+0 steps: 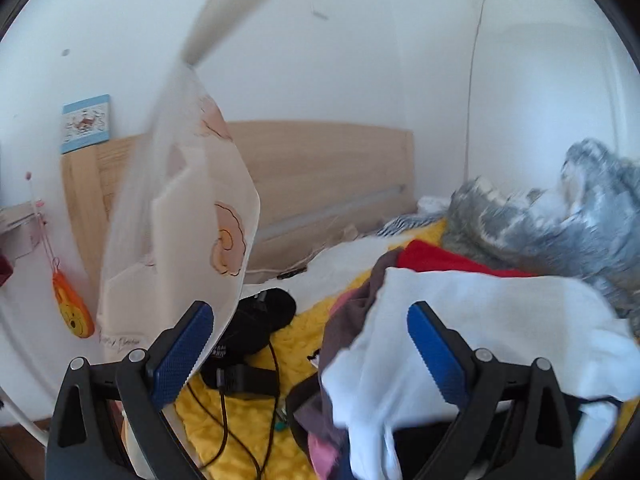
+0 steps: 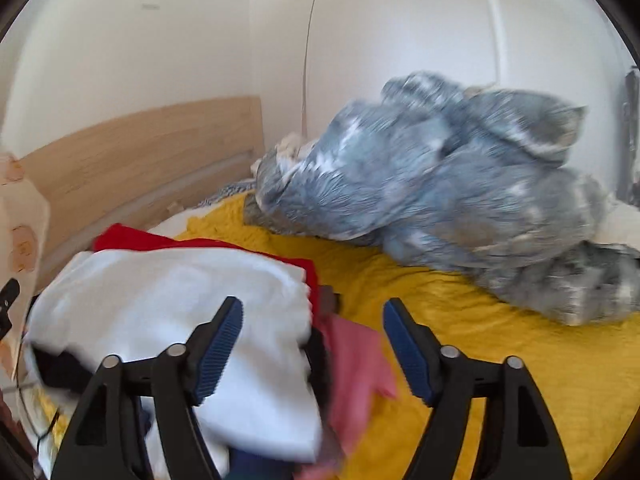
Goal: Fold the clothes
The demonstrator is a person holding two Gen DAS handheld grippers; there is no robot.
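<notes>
A heap of clothes lies on the yellow bedspread (image 2: 500,352). On top is a white garment (image 1: 492,320) (image 2: 172,304), with a red one (image 1: 436,258) (image 2: 132,240) behind it, a brownish one (image 1: 352,316) at its left side and a pink one (image 2: 356,364) at its right. My left gripper (image 1: 310,312) hovers over the heap's left edge, open, with nothing pinched. My right gripper (image 2: 313,306) is open above the white and pink garments, and its pads touch no cloth. A cream printed cloth (image 1: 192,208) stands upright by the left finger.
A crumpled grey-blue duvet (image 2: 440,184) (image 1: 560,224) fills the far right of the bed. A wooden headboard (image 1: 328,168) (image 2: 140,152) backs onto white walls. Black gear with cables (image 1: 252,336) lies on the bedspread left of the heap. An orange toy (image 1: 72,312) hangs at far left.
</notes>
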